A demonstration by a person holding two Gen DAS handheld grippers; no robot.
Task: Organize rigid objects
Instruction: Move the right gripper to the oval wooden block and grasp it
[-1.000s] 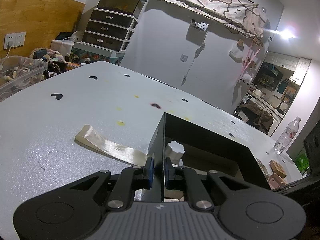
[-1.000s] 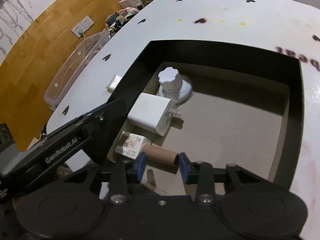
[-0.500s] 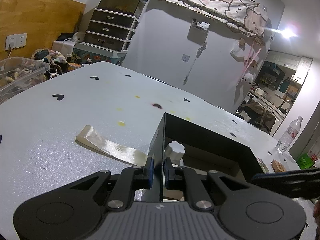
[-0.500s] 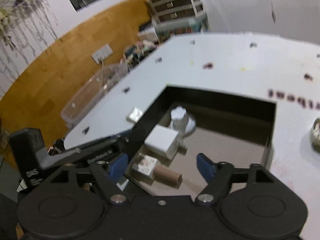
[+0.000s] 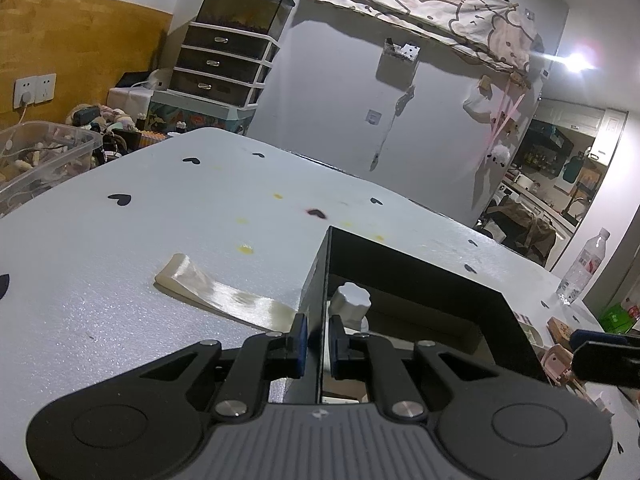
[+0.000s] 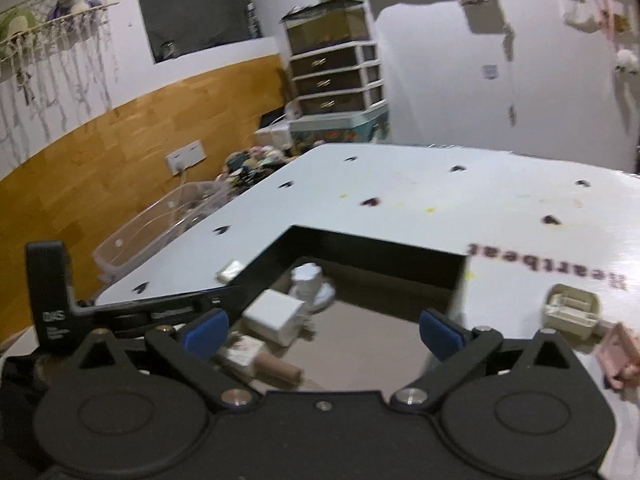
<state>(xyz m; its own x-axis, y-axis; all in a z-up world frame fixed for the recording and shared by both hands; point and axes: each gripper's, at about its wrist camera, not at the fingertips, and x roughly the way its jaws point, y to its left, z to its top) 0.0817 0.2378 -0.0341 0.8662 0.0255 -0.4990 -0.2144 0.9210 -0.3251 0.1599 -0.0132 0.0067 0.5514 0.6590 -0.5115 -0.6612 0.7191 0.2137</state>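
A black open box (image 5: 420,280) sits on the white table (image 5: 140,240). My left gripper (image 5: 319,336) is shut on the box's left wall, one pad on each side. Inside lie a white knobbed piece (image 6: 308,280), a white charger block (image 6: 274,314), a small carton (image 6: 240,354) and a brown tube (image 6: 276,370). My right gripper (image 6: 324,328) hovers over the box's near side, its jaws opening wide with nothing between them. A cream strip (image 5: 216,292) lies on the table left of the box.
Right of the box lie a cream case (image 6: 572,308) and a pink item (image 6: 620,352). A water bottle (image 5: 584,264) stands at the table's far right edge. A clear bin (image 6: 160,224) of odds and ends sits beyond the left edge.
My right gripper let go of the brown tube, spread wide, and lifted back and tilted up from the box. The tube stays in the box. The left gripper has not moved.
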